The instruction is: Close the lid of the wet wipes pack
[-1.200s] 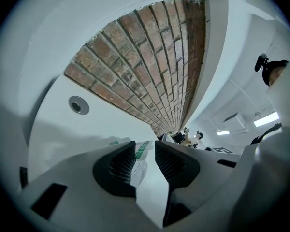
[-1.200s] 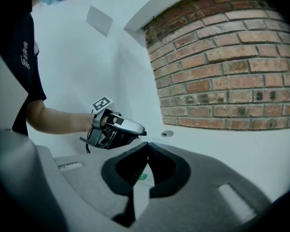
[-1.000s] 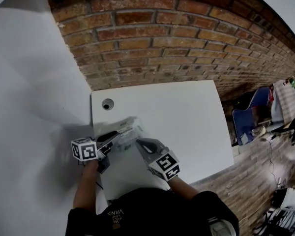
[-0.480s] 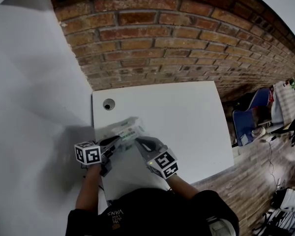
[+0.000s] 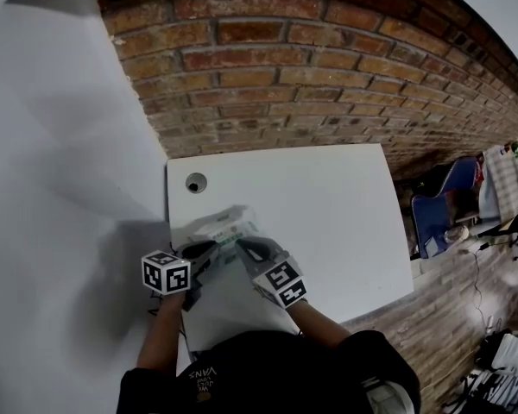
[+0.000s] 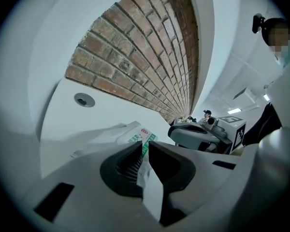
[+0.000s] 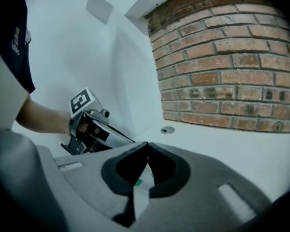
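Observation:
The wet wipes pack (image 5: 225,227), white with green print, sits near the left front of the white table (image 5: 328,205). My left gripper (image 5: 209,250) comes at it from the left. Its jaws have just been closing and now pinch the pack's near edge (image 6: 133,132) between the pads; the left gripper (image 6: 144,147) shows only a narrow gap, filled by the wrapper. My right gripper (image 5: 244,247) is at the pack's right end. In its own view the right gripper (image 7: 146,148) has tips that meet, with the pack (image 7: 142,180) showing just behind them. The lid is hidden.
A round cable hole (image 5: 195,182) lies beyond the pack near the table's back left corner. A brick wall (image 5: 328,84) runs along the far edge, and a white wall stands to the left. A blue chair (image 5: 445,201) stands beyond the table's right edge.
The left gripper's jaws have narrowed onto the pack's edge. Both grippers have dropped slightly and drawn closer together at the pack, which has stayed in place.

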Demonstrator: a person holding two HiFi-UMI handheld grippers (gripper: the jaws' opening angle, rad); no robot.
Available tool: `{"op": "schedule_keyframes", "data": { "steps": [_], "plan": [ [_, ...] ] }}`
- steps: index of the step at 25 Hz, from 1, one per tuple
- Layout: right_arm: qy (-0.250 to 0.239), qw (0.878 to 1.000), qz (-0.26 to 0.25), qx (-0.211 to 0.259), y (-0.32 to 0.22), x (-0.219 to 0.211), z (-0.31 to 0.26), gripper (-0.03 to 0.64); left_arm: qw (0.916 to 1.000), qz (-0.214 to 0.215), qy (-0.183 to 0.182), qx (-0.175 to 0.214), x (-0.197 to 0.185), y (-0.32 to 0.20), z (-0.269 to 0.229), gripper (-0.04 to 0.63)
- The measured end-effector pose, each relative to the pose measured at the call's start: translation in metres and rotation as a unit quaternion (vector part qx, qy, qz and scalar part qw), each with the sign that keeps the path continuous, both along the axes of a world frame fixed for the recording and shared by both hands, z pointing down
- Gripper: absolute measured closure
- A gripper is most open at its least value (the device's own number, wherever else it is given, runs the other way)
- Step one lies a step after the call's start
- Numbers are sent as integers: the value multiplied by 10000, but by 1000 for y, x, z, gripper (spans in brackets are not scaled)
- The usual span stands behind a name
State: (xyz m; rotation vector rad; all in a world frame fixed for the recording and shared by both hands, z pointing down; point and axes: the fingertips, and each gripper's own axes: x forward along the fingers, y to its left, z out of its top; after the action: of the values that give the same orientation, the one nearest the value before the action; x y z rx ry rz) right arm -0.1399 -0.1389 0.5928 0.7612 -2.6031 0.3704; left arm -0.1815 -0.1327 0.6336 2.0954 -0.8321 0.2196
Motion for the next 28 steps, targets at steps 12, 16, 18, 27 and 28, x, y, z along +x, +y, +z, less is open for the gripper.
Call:
{"op": "schedule_keyframes", "data": {
  "steps": [12, 16, 18, 27, 28],
  "plan": [
    [143, 9997, 6, -215, -2, -7, 25, 620, 9992, -29, -352, 179, -3, 2, 9, 554],
    [190, 9995, -30, -244, -2, -10, 31, 620, 9983, -22, -505, 274, -2, 3, 11, 554],
    [224, 9994, -54, -260, -1, -11, 34, 620, 9980, -27, -560, 301, -2, 3, 12, 554],
    [543, 9982, -206, -172, 1, -13, 48, 620, 9968, 0, -727, 345, -1, 3, 19, 554],
    [573, 9980, -213, -180, 1, -13, 50, 620, 9967, 6, -733, 337, 0, 4, 20, 554]
  ]
}}
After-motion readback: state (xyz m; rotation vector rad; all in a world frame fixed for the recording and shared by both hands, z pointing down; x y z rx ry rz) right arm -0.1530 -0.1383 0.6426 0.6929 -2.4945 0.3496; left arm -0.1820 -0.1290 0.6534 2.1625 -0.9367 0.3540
